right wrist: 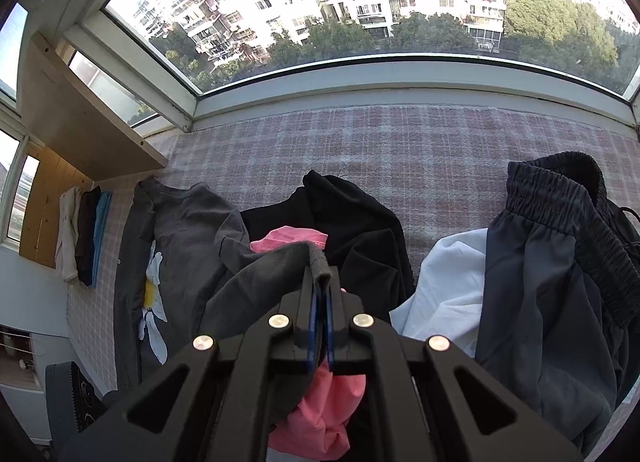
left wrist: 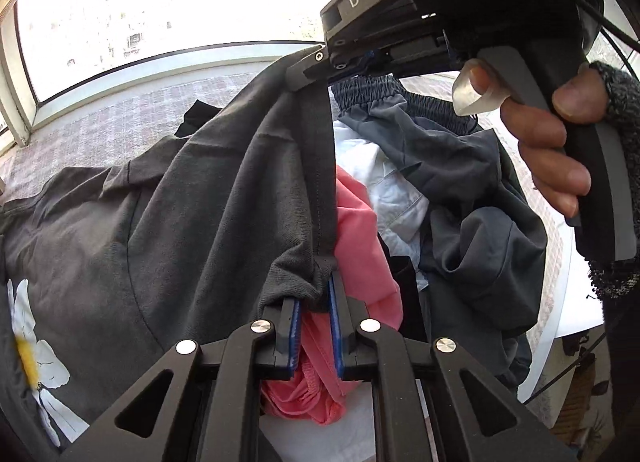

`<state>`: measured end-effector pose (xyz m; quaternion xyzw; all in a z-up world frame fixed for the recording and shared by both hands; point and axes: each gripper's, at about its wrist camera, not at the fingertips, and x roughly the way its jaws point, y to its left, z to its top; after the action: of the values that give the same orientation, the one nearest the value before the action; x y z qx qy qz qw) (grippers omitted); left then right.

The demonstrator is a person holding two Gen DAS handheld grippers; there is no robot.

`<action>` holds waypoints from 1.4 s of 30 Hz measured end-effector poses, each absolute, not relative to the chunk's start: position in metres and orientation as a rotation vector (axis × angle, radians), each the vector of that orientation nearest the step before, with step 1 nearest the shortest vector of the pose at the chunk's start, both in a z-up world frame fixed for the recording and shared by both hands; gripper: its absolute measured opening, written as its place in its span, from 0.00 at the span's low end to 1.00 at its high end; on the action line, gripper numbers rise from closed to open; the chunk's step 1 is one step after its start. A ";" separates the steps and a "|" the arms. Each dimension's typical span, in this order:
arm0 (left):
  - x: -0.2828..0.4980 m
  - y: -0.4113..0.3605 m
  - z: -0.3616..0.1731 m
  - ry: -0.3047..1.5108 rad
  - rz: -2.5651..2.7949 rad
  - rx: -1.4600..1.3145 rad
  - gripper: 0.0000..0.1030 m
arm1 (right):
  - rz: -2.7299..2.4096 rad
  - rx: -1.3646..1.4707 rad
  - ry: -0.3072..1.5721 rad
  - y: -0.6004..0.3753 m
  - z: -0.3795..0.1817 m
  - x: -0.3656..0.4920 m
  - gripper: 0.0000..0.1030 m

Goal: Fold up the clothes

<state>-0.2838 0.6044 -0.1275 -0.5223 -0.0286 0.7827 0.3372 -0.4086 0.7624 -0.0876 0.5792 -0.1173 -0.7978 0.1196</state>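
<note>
- Left wrist view: the left gripper (left wrist: 314,302) is pinching a bunched hem corner of the dark grey T-shirt (left wrist: 168,198) at lower centre, its jaws nearly closed on the cloth. Toward the upper right, the right gripper (left wrist: 306,76) is clamping the same hem, which is stretching taut between them.
- Right wrist view: the right gripper (right wrist: 320,282) is gripping the T-shirt (right wrist: 188,230) hem at centre, jaws closed on fabric; the shirt is trailing left over the plaid surface (right wrist: 400,142), beside a pink garment (right wrist: 320,414).
- Judgement: the shirt is being lifted out for spreading; next, both grips need pulling apart and laying it flat.
</note>
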 end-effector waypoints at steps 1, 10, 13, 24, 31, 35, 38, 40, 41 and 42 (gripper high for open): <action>-0.283 0.603 -0.123 -0.147 2.011 -1.351 0.08 | -2.333 1.687 -0.338 0.764 -0.084 -0.408 0.03; -0.262 0.624 -0.129 -0.132 1.869 -1.403 0.27 | -2.346 1.735 -0.253 0.766 -0.091 -0.424 0.04; -0.242 0.625 -0.121 0.090 1.958 -1.317 0.29 | -2.315 1.758 -0.300 0.769 -0.108 -0.425 0.04; -0.214 0.707 -0.136 1.001 2.035 -0.860 0.32 | -2.231 1.785 -0.452 0.787 -0.117 -0.427 0.04; -0.274 0.681 -0.132 0.583 2.010 -1.121 0.07 | -2.216 1.803 -0.451 0.788 -0.120 -0.430 0.04; -0.284 0.657 -0.113 0.419 2.029 -1.123 0.03 | -2.222 1.781 -0.458 0.789 -0.119 -0.429 0.04; -0.279 0.639 -0.099 0.262 2.035 -1.117 0.03 | -2.229 1.758 -0.477 0.792 -0.116 -0.430 0.04; -0.274 0.628 -0.093 0.167 2.046 -1.100 0.03 | -2.236 1.741 -0.496 0.793 -0.113 -0.431 0.04; -0.274 0.623 -0.091 0.123 2.055 -1.090 0.03 | -2.232 1.738 -0.511 0.793 -0.112 -0.432 0.04; -0.274 0.617 -0.090 0.057 2.057 -1.087 0.03 | -2.228 1.729 -0.530 0.794 -0.110 -0.433 0.04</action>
<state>-0.2741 0.6166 -0.0902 -0.4288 0.0226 0.8116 0.3961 -0.4327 0.7937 -0.1104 0.5971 -0.1829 -0.7692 0.1355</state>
